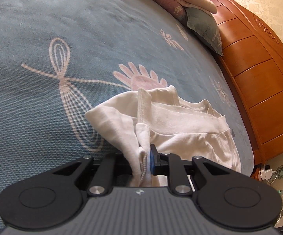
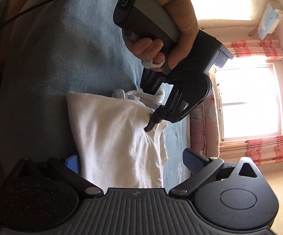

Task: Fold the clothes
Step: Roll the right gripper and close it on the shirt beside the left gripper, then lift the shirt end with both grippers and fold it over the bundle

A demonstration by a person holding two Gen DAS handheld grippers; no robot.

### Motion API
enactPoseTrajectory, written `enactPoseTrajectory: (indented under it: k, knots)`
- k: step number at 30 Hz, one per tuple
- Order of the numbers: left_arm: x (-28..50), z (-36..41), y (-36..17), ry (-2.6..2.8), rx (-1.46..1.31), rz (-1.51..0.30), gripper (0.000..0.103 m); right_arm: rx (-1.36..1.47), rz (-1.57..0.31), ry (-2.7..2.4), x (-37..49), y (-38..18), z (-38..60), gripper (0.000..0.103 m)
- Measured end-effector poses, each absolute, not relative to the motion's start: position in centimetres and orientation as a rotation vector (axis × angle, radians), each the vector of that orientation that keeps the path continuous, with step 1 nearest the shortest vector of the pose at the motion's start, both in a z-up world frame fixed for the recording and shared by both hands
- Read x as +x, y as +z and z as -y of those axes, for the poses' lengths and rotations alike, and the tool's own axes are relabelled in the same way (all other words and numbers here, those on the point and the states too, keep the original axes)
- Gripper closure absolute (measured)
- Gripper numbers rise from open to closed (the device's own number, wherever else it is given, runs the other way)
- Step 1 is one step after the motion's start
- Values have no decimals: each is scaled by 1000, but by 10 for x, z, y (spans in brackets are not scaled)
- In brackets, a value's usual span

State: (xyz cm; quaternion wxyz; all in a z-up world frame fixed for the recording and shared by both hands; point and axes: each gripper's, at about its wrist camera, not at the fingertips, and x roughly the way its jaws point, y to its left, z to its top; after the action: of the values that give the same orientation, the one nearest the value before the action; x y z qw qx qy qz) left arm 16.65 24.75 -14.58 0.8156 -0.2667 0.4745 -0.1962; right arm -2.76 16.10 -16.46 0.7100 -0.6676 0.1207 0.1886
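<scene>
A white garment [image 1: 180, 121] lies bunched on the blue bedspread [image 1: 43, 98]. My left gripper [image 1: 148, 160] is shut on a fold of its edge, and the cloth rises between the blue pads. In the right wrist view the same garment [image 2: 112, 133] hangs from the left gripper [image 2: 151, 124], which a person's hand [image 2: 161, 45] holds from above. My right gripper [image 2: 133, 162] stands open and wide, rolled on its side. The lower part of the garment lies between its blue pads [image 2: 193, 161], and neither pad presses on it.
A wooden headboard [image 1: 259, 82] runs along the right of the bed, with pillows [image 1: 200, 27] stacked against it. A black cable [image 2: 43, 2] crosses the bedspread [image 2: 63, 58]. A bright window [image 2: 249, 101] with pink curtains is on the far wall.
</scene>
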Motion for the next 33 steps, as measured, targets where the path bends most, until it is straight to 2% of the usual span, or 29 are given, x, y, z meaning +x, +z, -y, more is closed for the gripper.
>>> enactPoseTrajectory:
  k: [15, 17, 19, 20, 21, 22, 23, 24, 28, 33]
  knots:
    - [166, -253, -151, -431, -609, -1007, 85, -1381, -279, 332, -18, -164, -167, 0]
    - [166, -253, -151, -431, -611, -1007, 85, -1395, -271, 345, -25, -168, -166, 3]
    - [167, -252, -151, -430, -612, -1008, 85, -1418, -271, 365, -31, -171, -167, 20]
    - [167, -252, -151, -429, -613, -1008, 85, -1429, -271, 375, -34, -173, -167, 24]
    - [167, -252, -151, -429, -614, -1009, 85, -1440, -278, 389, -37, -175, -167, 35]
    - [167, -252, -151, -428, -614, -1009, 85, -1451, -294, 409, -39, -178, -169, 51]
    - [166, -252, -151, -428, -614, -1009, 85, -1462, -310, 428, -42, -181, -170, 61]
    - [166, -252, -151, -427, -615, -1009, 85, -1470, -321, 442, -44, -185, -170, 90]
    - [166, -251, -151, -424, -618, -1008, 85, -1511, -291, 430, -51, -199, -171, 93]
    - [167, -249, -150, -411, -604, -1011, 85, -1407, -345, 453, -46, -185, -169, 93]
